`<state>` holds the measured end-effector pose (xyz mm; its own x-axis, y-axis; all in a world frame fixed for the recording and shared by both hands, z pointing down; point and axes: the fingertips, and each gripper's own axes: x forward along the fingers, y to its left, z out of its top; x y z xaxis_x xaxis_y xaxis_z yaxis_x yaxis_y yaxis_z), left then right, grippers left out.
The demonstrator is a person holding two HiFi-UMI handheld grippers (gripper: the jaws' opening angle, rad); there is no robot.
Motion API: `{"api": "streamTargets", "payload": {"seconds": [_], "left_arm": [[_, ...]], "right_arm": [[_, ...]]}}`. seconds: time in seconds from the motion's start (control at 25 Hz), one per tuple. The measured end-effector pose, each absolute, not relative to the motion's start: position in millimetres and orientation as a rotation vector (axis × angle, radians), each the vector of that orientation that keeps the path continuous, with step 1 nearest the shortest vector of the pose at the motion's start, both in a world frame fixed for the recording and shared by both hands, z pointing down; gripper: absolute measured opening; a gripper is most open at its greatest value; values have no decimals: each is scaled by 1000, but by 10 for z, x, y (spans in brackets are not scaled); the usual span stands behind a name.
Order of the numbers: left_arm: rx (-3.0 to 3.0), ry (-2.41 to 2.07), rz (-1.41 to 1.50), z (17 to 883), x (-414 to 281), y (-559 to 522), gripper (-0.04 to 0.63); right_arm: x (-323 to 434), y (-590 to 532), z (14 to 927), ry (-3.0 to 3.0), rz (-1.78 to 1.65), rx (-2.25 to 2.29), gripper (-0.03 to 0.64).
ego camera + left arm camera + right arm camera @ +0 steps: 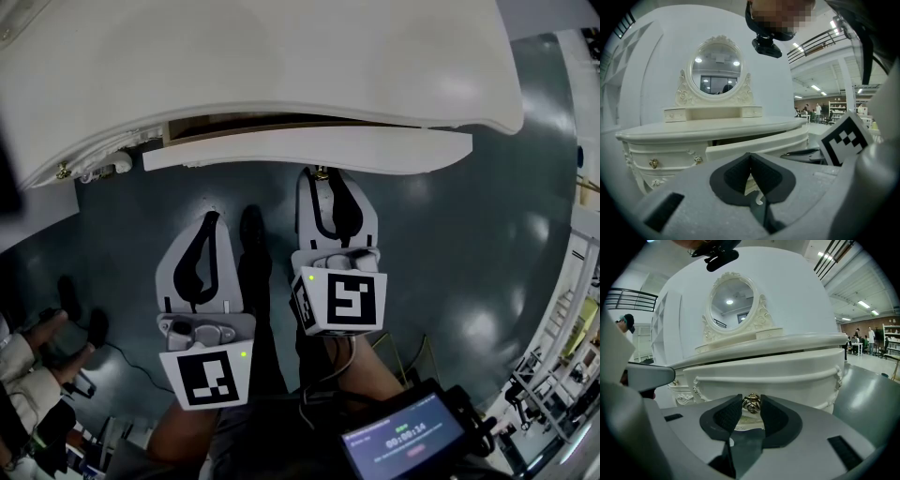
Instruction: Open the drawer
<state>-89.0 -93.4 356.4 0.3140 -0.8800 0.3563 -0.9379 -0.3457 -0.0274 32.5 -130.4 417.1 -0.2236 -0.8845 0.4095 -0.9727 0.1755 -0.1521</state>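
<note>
Head view shows the drawer point(309, 150) partway out from under the desk point(281, 56) top, its knob point(751, 403) pinched by the right gripper point(751, 401) between its fingers point(730, 414). Further pulling likely remains. Short of the desk, the left gripper point(750, 157) is closed and empty.

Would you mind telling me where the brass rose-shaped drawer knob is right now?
The brass rose-shaped knob sits at the centre of the right gripper view, pinched between the right gripper and its dark fingers, on the front of the cream curved drawer.
</note>
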Motion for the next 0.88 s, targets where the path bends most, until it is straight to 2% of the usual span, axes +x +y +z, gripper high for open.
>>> {"api": "streamTargets", "payload": {"seconds": [0.88], "left_arm": [[2403,-1712,449,3523,-875,-895,15]], "right_arm": [[307,-1215,4271,-2224,586,1781,124]]}}
